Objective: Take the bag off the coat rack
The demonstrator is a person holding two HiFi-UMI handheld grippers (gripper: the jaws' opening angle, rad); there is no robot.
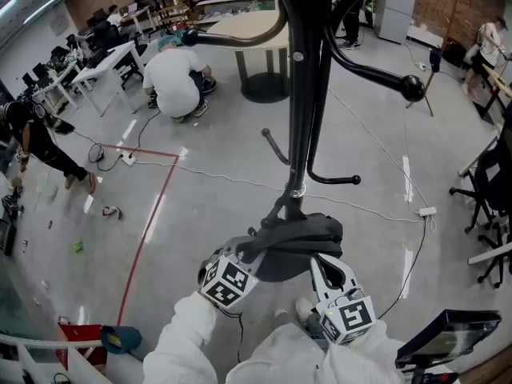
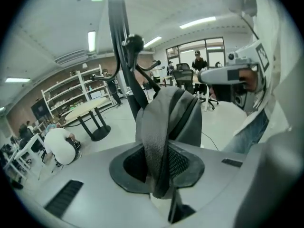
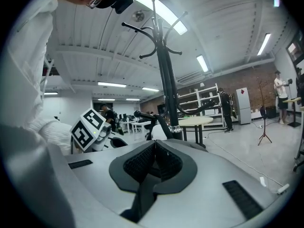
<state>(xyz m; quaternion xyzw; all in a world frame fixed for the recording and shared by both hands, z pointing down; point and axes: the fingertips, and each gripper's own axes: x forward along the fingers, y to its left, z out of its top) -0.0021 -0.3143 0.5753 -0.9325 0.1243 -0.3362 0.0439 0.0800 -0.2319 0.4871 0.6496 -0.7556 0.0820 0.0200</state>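
Observation:
A dark grey bag (image 1: 300, 234) hangs low on the black coat rack (image 1: 302, 94), right in front of me. My left gripper (image 1: 250, 254) reaches the bag from the lower left. In the left gripper view the bag's grey webbing strap (image 2: 153, 127) runs down between the jaws, and the left gripper (image 2: 159, 152) is shut on it, with the bag's body (image 2: 187, 115) just beyond. My right gripper (image 1: 322, 264) sits under the bag's right side. In the right gripper view, the right gripper (image 3: 155, 156) has its pads together with nothing between them, and the rack's pole (image 3: 167, 80) rises ahead.
Curved rack hooks (image 1: 412, 86) stick out at several heights. A person in white (image 1: 174, 82) crouches on the floor behind, near a round table (image 1: 248, 30). A red tape line (image 1: 148, 230) and a cable with a power strip (image 1: 426, 212) cross the floor. Office chairs (image 1: 488, 182) stand right.

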